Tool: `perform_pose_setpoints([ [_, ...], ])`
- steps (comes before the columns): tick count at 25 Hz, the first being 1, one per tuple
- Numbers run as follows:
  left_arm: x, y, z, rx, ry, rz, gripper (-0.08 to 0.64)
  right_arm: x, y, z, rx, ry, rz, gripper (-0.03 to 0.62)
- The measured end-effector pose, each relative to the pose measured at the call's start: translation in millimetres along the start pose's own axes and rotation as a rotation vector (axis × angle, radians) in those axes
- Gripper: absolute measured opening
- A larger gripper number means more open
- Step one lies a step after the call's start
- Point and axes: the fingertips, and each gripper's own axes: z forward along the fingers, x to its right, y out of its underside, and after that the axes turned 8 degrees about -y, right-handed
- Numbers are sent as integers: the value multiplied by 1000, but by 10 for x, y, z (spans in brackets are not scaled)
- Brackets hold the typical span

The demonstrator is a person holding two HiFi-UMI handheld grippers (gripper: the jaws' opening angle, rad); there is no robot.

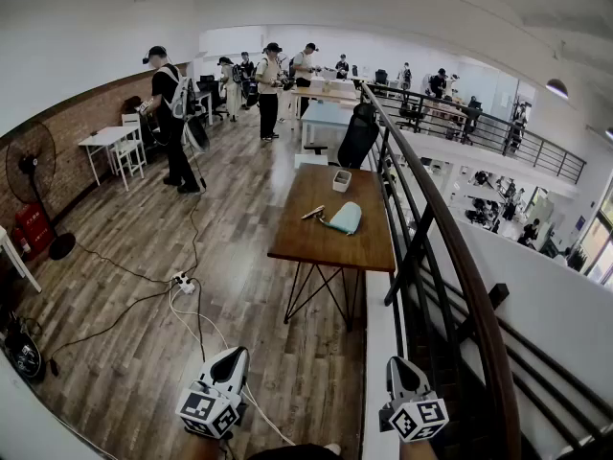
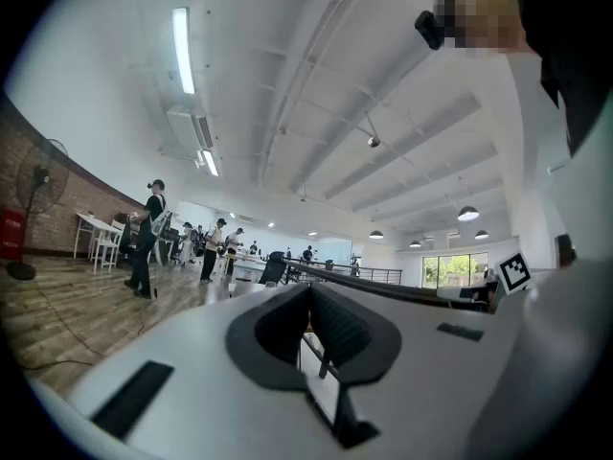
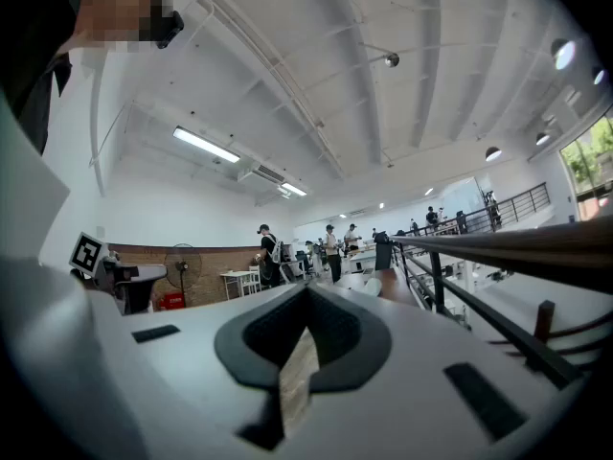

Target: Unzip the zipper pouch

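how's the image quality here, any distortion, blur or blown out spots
Head view: heavy fisheye bows the railing and floor; the pouch on the table is small but clear. Left gripper view: dark vignetted corners, ceiling strip light blown out, the left gripper itself soft. Right gripper view: same vignette, window glare at the right edge.

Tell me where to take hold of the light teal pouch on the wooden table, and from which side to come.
Probably pinch the pouch by its near end, coming from above: it lies flat on the table, so only an edge can be pinched. Approach from the table's near end; the railing blocks the right side. The zipper pull is too small to see.
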Motion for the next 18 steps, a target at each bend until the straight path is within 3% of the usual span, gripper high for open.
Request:
perform_pose_setpoints([
  [12,119,-46,-107,8,65,3,15,-261,-91,-177,14,-26,-21,-8],
  [18,93,-14,-232,2,86,-12,15,-419,-118,-295,70,-31,-2,-5],
])
